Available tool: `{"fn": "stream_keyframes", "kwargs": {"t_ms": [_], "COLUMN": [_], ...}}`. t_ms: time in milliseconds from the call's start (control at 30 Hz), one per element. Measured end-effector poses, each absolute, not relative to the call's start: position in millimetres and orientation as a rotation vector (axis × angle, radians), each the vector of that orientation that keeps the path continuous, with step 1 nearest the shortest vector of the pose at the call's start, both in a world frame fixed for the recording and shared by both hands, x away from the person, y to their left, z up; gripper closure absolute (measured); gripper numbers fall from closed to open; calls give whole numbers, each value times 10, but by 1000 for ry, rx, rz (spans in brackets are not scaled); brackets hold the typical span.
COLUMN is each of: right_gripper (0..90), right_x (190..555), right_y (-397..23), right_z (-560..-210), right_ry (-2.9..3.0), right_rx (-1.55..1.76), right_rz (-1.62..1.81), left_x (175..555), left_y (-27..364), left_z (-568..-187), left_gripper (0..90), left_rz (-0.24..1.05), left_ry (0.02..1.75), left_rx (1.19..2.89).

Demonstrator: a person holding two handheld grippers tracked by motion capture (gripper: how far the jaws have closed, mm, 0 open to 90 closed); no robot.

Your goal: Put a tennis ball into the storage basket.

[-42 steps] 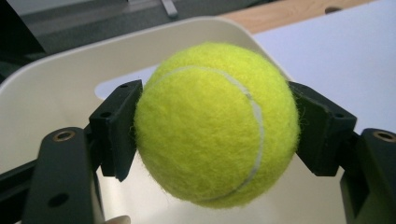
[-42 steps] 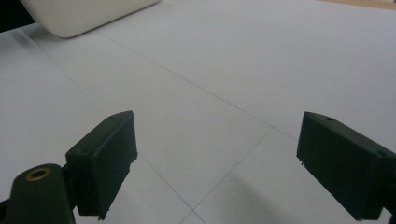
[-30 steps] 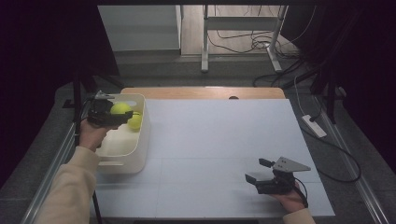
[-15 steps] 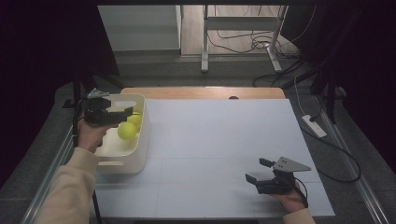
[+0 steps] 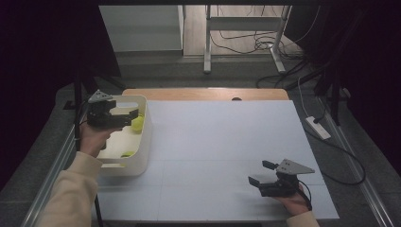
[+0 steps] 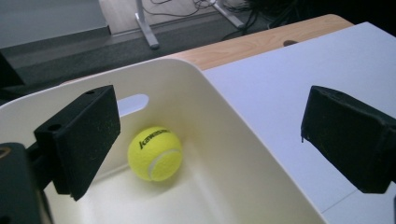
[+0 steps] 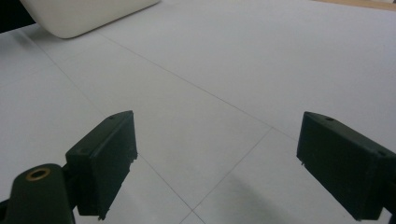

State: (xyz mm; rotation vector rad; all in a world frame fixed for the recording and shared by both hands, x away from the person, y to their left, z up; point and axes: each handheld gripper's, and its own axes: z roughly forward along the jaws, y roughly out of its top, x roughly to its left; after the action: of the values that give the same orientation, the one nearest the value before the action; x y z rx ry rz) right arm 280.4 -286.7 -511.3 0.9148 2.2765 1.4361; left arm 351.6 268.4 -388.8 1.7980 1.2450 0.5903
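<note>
A: What took up most of the scene?

B: A table (image 5: 222, 156) under a white sheet, its bare wooden edge showing at the far side. At its left end stood a white bin (image 5: 144, 142) with a handle slot in its wall.

A: And inside the bin?

B: Two yellow tennis balls. One tennis ball (image 5: 137, 124) lay toward the far end by the right wall; in the left gripper view that ball (image 6: 154, 153) rested on the bin floor near the slotted wall, touching neither pad. A second ball (image 5: 126, 154) sat nearer the person, partly hidden by the rim.

A: How did the left gripper stand?

B: The left gripper (image 5: 134, 115) hung over the bin, held by a hand in a cream sleeve. Its jaws had just been opening and stood wide apart, with nothing gripped between them.

A: The right one?

B: The right gripper (image 5: 261, 173) was low over the sheet near the front right corner, well apart from the bin. Its jaws were spread wide, and between them was only bare sheet.
</note>
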Motion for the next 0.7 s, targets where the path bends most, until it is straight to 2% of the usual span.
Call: {"fn": "stream_keyframes", "kwargs": {"t_ms": [700], "right_gripper": [122], "right_x": [2779], "right_y": [-2867], "right_z": [-5103], "right_ry": [2276], "right_rx": [909], "right_rz": [1435], "left_x": [3240], "left_y": [2327], "left_z": [-3884], "left_gripper": [76], "left_rz": [526], "left_ry": [1028], "left_rx": [1807]}}
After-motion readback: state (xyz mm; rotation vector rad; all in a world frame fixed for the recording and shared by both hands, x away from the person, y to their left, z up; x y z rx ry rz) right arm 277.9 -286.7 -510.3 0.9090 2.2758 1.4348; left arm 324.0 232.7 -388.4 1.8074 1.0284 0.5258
